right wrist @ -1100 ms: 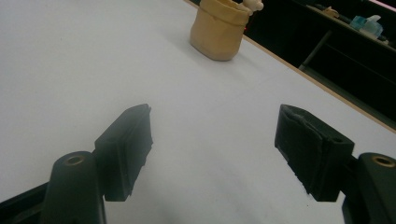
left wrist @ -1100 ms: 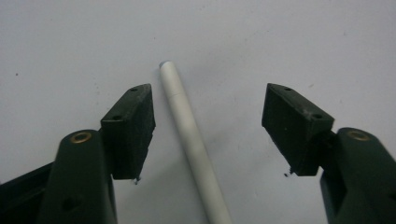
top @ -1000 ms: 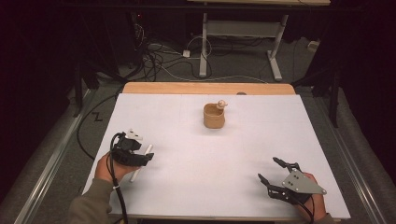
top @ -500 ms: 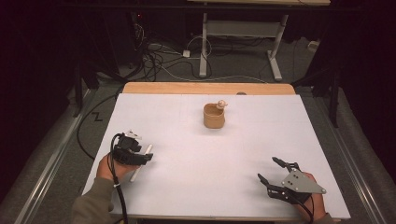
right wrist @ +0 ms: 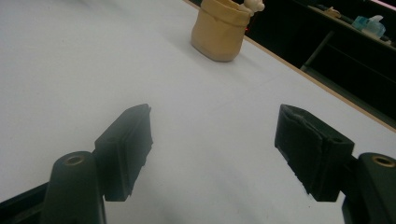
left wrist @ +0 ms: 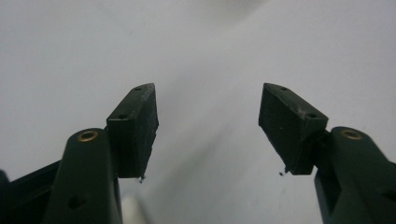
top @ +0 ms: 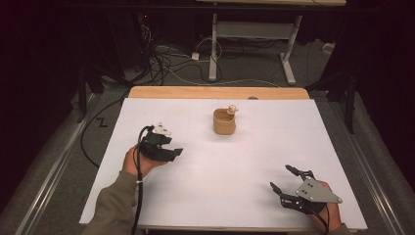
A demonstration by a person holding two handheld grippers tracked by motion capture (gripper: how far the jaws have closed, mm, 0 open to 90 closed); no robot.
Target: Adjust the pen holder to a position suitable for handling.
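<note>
Centrally, the small tan fabric pouch (top: pixel 224 122) stands beyond and between both tongs, left (top: pixel 169 147) and right (top: pixel 283 178), each spread wide, empty, well apart from it.

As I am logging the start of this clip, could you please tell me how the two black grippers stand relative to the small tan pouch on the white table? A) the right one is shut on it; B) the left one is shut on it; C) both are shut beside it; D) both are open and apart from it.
D: the left gripper and right gripper both hang open over the white table, well apart from the small tan pouch.
</note>
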